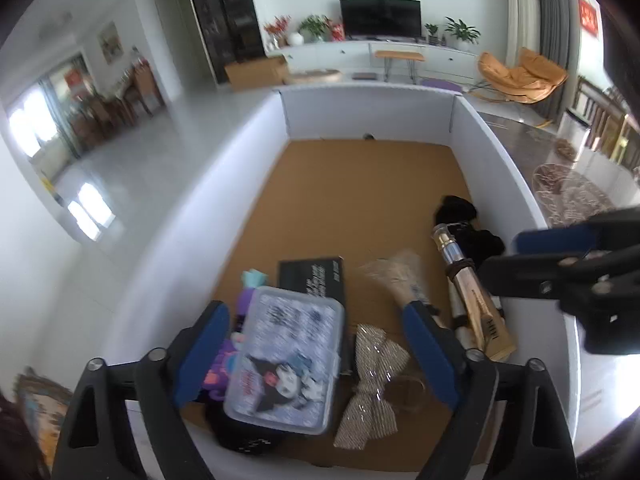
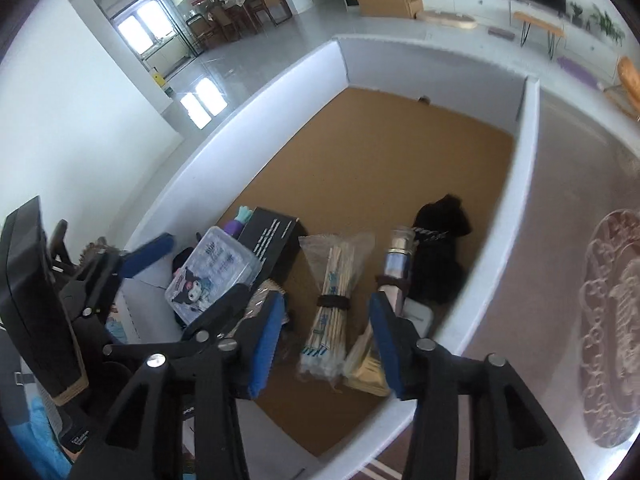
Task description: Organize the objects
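Your left gripper (image 1: 316, 344) hangs wide open and empty above the near end of the white-walled bin (image 1: 224, 184), its blue pads (image 1: 202, 354) straddling the clear plastic case (image 1: 286, 360) with the cartoon character on its lid. The case does not touch either pad, and it sits tilted, propped on the purple toy (image 1: 226, 360) and something dark beneath it. Just right of the case lies the glittery bow (image 1: 370, 376), inside the same span of the jaws.

Your right gripper (image 2: 326, 336) is also open and carries nothing. Between its fingers, lower down, lies the bagged bundle of wooden sticks (image 2: 332, 300), bound by a dark band, with the gold tube (image 2: 366, 364) just beside it and the bottle with the metal collar (image 2: 396, 258) near the right pad. The black fabric piece (image 2: 438, 256) sits beyond, against the bin's right wall. The black box (image 2: 270, 240) lies behind the case.

The clutter is your main risk. If you close the left jaws from here, you may catch the bow along with the case, or tip the case off its perch. The stick bag looks slippery and could slide out of a shallow pinch. Your two grippers work close together, so they could collide over the middle.
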A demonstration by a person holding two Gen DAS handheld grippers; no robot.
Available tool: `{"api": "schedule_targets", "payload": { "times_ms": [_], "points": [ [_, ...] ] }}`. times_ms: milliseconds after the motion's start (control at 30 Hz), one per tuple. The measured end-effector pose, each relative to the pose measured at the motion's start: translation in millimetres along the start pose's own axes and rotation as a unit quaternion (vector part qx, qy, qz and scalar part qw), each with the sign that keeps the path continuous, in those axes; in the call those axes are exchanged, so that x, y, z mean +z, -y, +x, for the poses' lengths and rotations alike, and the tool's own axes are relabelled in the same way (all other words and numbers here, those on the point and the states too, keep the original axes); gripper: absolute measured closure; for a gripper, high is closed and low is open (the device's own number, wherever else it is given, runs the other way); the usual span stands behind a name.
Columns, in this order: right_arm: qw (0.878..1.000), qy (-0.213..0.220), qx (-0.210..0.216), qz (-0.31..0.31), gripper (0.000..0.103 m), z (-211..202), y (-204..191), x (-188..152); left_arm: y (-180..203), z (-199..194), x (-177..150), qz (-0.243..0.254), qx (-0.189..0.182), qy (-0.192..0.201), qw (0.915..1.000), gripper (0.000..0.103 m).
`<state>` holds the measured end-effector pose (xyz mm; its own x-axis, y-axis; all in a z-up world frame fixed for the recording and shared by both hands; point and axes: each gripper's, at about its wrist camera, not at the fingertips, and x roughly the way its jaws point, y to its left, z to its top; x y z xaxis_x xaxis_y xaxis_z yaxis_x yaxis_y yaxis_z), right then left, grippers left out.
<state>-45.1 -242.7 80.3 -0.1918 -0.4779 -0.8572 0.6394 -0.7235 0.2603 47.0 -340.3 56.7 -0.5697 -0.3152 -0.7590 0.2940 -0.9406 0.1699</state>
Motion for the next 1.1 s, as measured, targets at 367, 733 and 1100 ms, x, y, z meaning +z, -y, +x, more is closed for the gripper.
{"api": "schedule_targets", "payload": {
  "times_ms": [367, 733, 1100],
  "points": [
    [0.998, 0.016, -0.059, -0.011, 0.026, -36.5, 16.2, 11.3, -28.4, -47.0, 14.8, -0.11, -0.021, -0.026, 0.9934, 0.002],
    [0.995, 0.01, -0.091, -0.046, 0.019, -38.9, -8.5, 5.3, -39.3, -57.7, 12.7, -0.121, 0.005, -0.026, 0.9923, 0.002],
    [0.994, 0.012, -0.098, -0.051, 0.019, -36.3, -6.2, 2.9, -39.3, -54.4, 11.6, -0.128, 0.01, -0.035, 0.9911, 0.002]
  ]
}}
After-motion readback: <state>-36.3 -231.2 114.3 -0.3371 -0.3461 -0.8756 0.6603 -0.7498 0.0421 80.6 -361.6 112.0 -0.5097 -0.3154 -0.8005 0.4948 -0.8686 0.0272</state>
